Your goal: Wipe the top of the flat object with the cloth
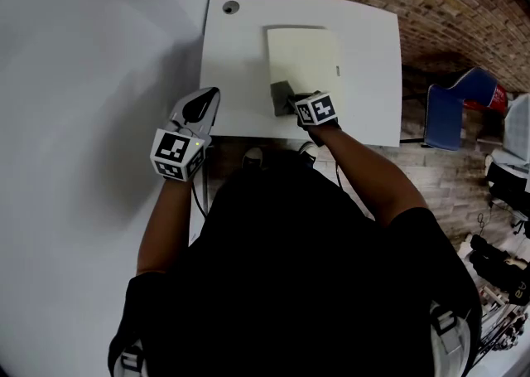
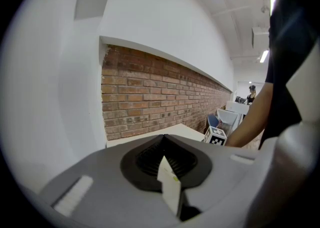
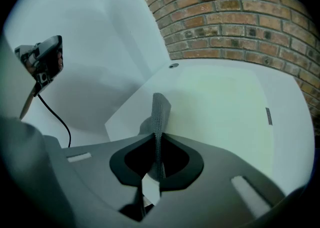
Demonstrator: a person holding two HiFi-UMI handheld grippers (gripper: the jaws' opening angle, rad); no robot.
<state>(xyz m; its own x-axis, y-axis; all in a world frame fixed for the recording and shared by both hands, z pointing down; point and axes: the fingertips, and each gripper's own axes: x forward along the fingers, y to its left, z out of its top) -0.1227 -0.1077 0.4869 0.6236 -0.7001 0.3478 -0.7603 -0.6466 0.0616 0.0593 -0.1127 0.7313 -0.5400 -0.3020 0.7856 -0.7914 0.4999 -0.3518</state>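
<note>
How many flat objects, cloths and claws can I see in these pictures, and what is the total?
flat object: 1
cloth: 1, held in the right claw
claws: 2, the left claw and the right claw
Total: 4
</note>
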